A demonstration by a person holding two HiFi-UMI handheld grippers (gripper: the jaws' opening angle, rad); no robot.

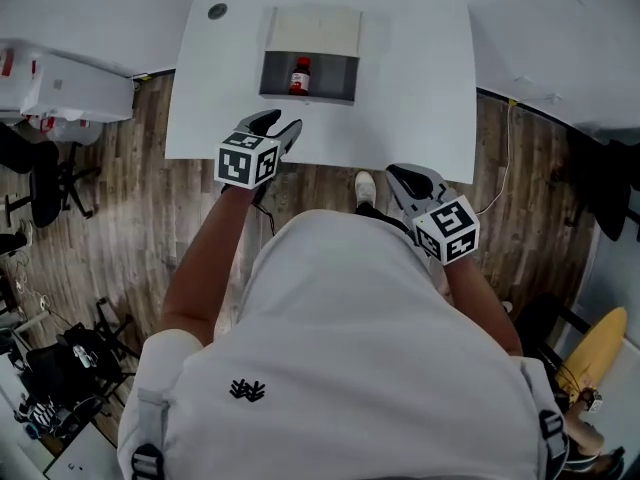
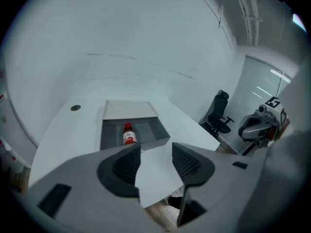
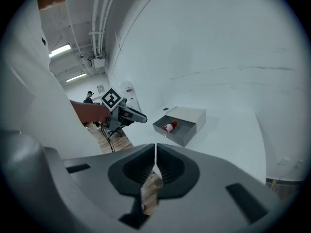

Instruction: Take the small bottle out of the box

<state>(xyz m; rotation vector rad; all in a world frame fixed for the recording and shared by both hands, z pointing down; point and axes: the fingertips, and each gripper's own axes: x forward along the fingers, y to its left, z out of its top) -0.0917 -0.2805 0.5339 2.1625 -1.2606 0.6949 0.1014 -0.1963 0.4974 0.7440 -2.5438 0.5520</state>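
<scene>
Table, white, spreads ahead of both tongs. Straight beyond the left tongs sits an open grey box, its tray facing them. The box holds one small red-capped bottle, standing upright and well apart from either pair. Left tongs stand wide over the table's near edge with nothing between them. Right tongs, held back off the table's near right corner, are closed together and empty.

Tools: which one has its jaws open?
The left tool, pointed at the box holding the bottle: its jaws stand apart, nothing between them. The right tool has its jaws together.
</scene>
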